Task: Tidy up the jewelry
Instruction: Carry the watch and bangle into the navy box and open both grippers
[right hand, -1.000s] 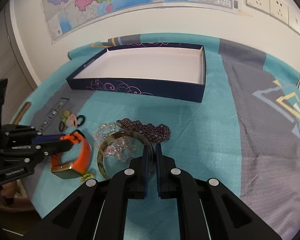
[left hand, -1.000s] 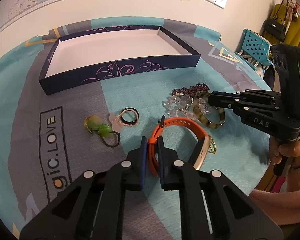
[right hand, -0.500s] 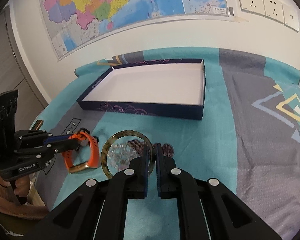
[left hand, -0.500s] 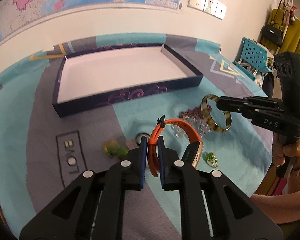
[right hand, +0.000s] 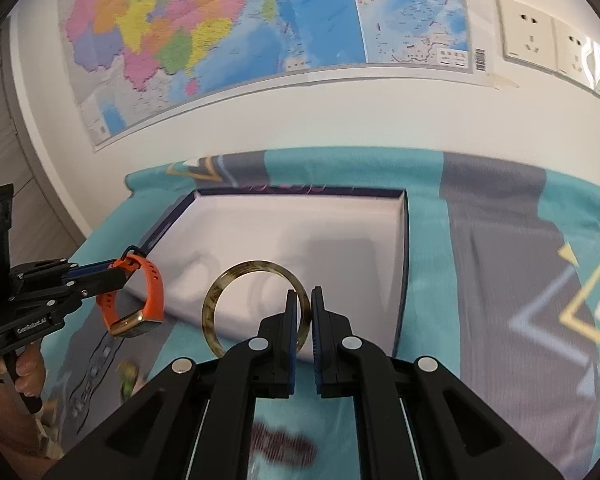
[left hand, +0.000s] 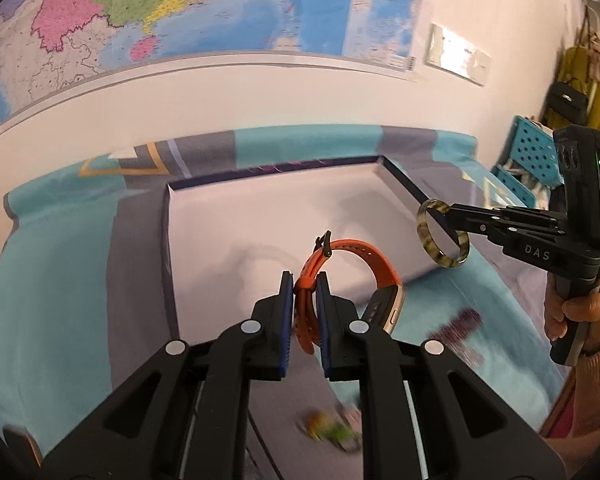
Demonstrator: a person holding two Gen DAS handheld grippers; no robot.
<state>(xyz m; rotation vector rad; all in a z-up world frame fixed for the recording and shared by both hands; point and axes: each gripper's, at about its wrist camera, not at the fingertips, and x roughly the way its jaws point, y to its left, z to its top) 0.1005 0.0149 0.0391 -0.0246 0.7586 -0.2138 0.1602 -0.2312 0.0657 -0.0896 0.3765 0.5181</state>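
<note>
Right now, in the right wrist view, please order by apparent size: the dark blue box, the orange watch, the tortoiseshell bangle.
1. Dark blue box with white inside, clearly largest.
2. Tortoiseshell bangle.
3. Orange watch.
The bangle hangs nearer the camera, so ranks two and three are unsure.

We see a table under a teal and grey patterned cloth [right hand: 500, 280]. On it, toward twelve o'clock, lies a shallow navy box with a white floor [right hand: 300, 232]. Toward six o'clock lie blurred dark purple beads [right hand: 284, 448] and a green and yellow trinket [left hand: 332, 432].
</note>
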